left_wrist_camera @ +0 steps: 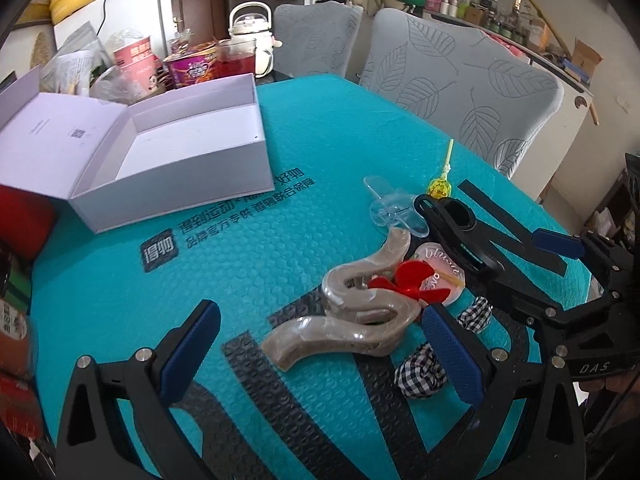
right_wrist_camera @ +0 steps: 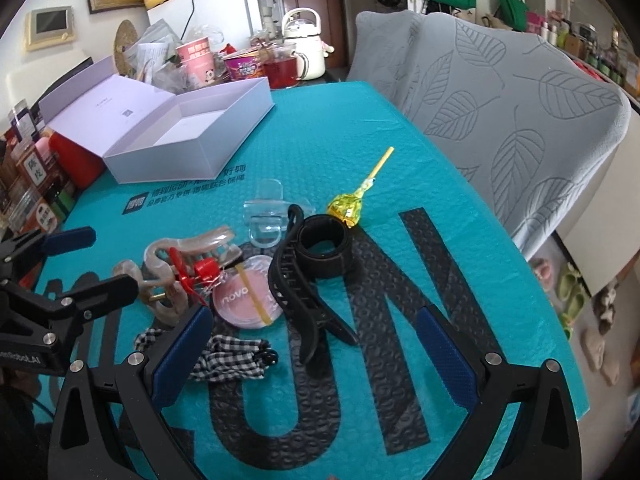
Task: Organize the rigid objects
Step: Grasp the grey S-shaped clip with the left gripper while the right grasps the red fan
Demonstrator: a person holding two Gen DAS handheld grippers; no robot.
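On the teal mat (left_wrist_camera: 248,264) lies a pile: a beige wavy hair claw (left_wrist_camera: 352,316), a small red propeller (left_wrist_camera: 404,280), a pink round compact (right_wrist_camera: 244,300), a black hair claw (right_wrist_camera: 304,292) with a black band (right_wrist_camera: 324,246) on it, a clear plastic piece (right_wrist_camera: 264,216), a yellow lollipop (right_wrist_camera: 346,206) and a checked scrunchie (right_wrist_camera: 228,358). My left gripper (left_wrist_camera: 320,344) is open just before the beige claw. My right gripper (right_wrist_camera: 316,344) is open, with the black claw's handle end between its fingers. An open white box (left_wrist_camera: 168,140), with nothing inside, stands at the back left.
Two chairs with grey leaf-pattern covers (right_wrist_camera: 500,92) stand along the table's far right side. Cups, a noodle bowl, a glass of red drink (right_wrist_camera: 280,66) and a white kettle (right_wrist_camera: 306,46) crowd the back. A red box (right_wrist_camera: 76,160) and packets line the left edge.
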